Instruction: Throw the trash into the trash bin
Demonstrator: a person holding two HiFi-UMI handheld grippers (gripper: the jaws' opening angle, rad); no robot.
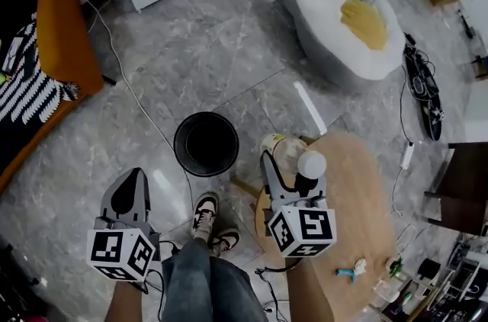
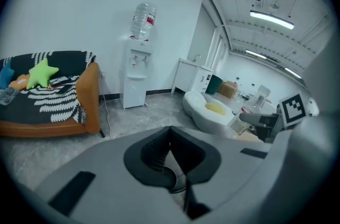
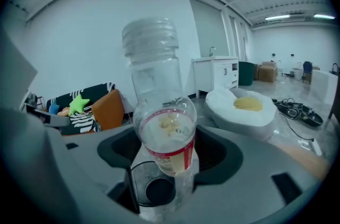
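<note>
Carry step: right gripper (image 1: 285, 166) clamps the bottle (image 1: 290, 154) just right of the bin (image 1: 178, 146), not over it; left gripper (image 1: 131, 180) is closed, empty; next, centre bottle over the bin mouth, then release.

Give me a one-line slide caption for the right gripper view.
Right gripper clamped on a clear plastic bottle, with the black trash bin on the floor beyond the jaws.

Two grippers (image 1: 134, 179) (image 1: 284, 164), one clear bottle (image 3: 159, 127), one black trash bin (image 1: 178, 145), one round table (image 1: 358, 191), one beanbag (image 1: 328, 23) and one sofa (image 1: 65, 46) are counted.
</note>
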